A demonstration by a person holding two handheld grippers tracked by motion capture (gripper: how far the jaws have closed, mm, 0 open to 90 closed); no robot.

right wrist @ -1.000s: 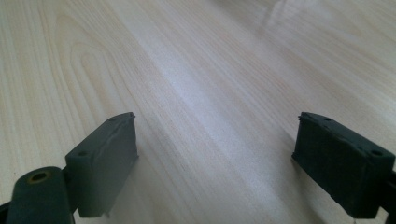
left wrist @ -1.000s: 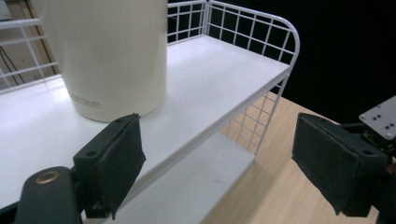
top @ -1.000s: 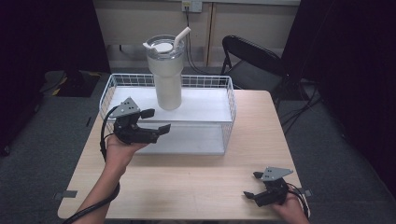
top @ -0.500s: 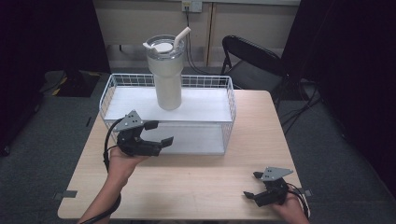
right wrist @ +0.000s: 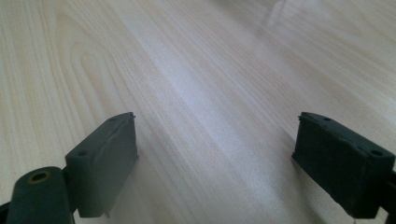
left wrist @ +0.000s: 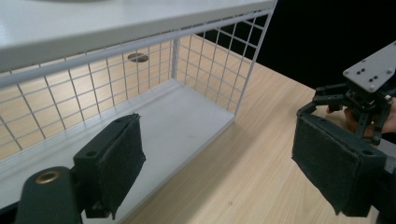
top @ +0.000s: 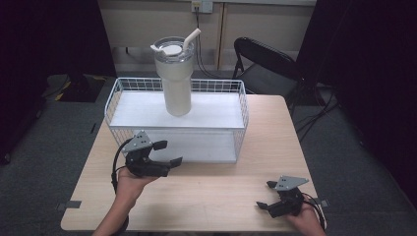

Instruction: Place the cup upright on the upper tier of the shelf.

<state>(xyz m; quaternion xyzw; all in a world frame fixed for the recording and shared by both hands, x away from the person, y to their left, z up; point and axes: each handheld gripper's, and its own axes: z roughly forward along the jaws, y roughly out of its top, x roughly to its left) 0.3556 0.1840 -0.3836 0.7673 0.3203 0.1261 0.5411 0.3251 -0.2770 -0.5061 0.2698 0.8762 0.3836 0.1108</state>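
Grippers both spread, empty. Left gripper (top: 169, 155) near front of white wire two-tier rack (top: 241, 105); tall cream lidded tumbler with straw (top: 176, 78) upright on top shelf. Right gripper (top: 268, 195) low over pale wooden table (top: 216, 191).

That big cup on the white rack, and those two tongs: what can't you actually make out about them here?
- Cup: what is inside, hidden by its lid and opaque wall in the high view.
- Rack, lower level: its back part is covered by the top shelf in the high view.
- Left tongs: the hand under them is partly hidden by their body.
- Right tongs: in the right gripper view, the frame's bottom edge cuts off the body.
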